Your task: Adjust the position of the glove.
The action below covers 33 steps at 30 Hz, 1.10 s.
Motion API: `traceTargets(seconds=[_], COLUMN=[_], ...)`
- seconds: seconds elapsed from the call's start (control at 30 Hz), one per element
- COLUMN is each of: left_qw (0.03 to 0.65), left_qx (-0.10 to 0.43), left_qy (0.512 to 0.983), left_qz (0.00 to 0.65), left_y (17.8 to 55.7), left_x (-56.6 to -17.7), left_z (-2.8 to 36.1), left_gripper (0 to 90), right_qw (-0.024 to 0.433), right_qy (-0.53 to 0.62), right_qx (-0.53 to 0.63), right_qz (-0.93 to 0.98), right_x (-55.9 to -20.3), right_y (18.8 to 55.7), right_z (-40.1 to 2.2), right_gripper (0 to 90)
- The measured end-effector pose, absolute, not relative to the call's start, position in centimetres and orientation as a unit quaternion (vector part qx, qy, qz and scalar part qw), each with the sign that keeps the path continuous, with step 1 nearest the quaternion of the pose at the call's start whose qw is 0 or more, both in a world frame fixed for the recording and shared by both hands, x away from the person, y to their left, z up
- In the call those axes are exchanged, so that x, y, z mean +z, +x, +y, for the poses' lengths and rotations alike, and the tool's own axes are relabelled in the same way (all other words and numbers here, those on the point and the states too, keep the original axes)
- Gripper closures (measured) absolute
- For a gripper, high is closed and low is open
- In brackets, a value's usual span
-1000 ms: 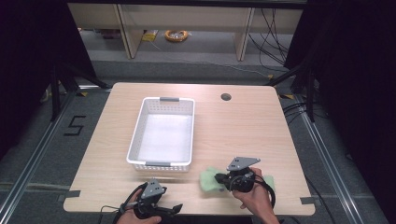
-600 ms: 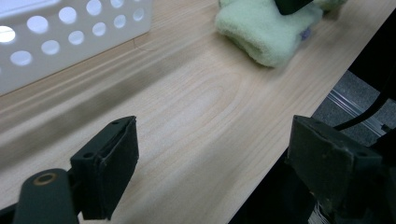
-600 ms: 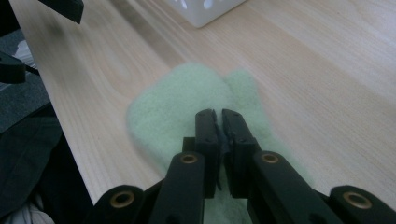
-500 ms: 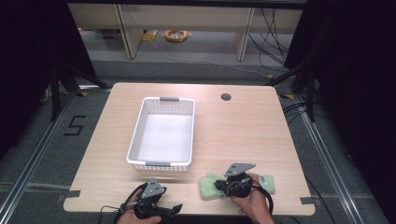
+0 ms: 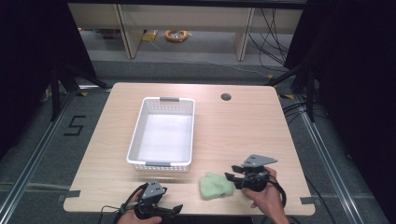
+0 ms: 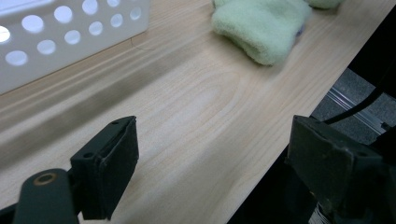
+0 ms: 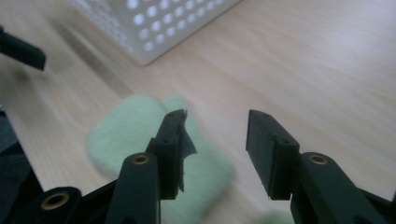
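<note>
Green cloth [image 5: 216, 185] lies just beside right hand-held gripper [image 5: 232, 178].

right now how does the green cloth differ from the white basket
The green cloth is soft, fuzzy and bunched into a low heap; the white basket is rigid, with perforated upright walls. The cloth is much smaller than the basket. The cloth lies near the table's front edge, just in front of the right gripper, whose jaws have just been opening with nothing between them; the basket sits farther back, nearer the middle. Both rest on the wooden table.
</note>
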<state>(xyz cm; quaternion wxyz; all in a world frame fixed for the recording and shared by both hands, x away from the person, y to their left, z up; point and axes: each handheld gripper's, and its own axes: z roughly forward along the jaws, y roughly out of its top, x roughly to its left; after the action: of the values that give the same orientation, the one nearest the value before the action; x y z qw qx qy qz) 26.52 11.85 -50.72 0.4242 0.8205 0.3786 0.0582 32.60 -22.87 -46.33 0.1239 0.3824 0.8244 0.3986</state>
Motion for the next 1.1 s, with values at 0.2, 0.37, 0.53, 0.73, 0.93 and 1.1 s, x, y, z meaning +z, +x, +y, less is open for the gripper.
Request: traceTargets(seconds=[0.2, 0.37, 0.53, 0.73, 0.93, 1.1], left_qw=[0.427, 0.418, 0.426, 0.417, 0.421, 0.422], left_qx=[0.066, 0.058, 0.066, 0.062, 0.065, 0.062], left_qy=[0.819, 0.825, 0.821, 0.828, 0.825, 0.823], left_qz=[0.377, 0.376, 0.375, 0.371, 0.371, 0.374], left_y=[26.5, 26.6, 26.5, 26.6, 26.6, 26.6], left_x=[-50.8, -50.8, -50.8, -50.8, -50.8, -50.9], left_z=[11.6, 11.9, 11.7, 11.9, 11.8, 11.8], left_gripper=[15.8, 15.9, 15.9, 15.9, 15.9, 15.9], right_qw=[0.143, 0.159, 0.153, 0.154, 0.136, 0.129], right_qy=[0.428, 0.424, 0.442, 0.446, 0.453, 0.456], right_qx=[0.388, 0.365, 0.349, 0.339, 0.321, 0.305], right_qz=[0.804, 0.814, 0.812, 0.814, 0.82, 0.826], right_x=[-46.1, -46.1, -46.5, -47.0, -47.8, -48.9], right_y=[32.0, 31.7, 30.9, 30.3, 30.1, 30.3], right_z=[-26.4, -27.6, -28.8, -29.5, -29.6, -29.2], right_gripper=[59.1, 59.1, 60.5, 61.6, 61.9, 62.1])
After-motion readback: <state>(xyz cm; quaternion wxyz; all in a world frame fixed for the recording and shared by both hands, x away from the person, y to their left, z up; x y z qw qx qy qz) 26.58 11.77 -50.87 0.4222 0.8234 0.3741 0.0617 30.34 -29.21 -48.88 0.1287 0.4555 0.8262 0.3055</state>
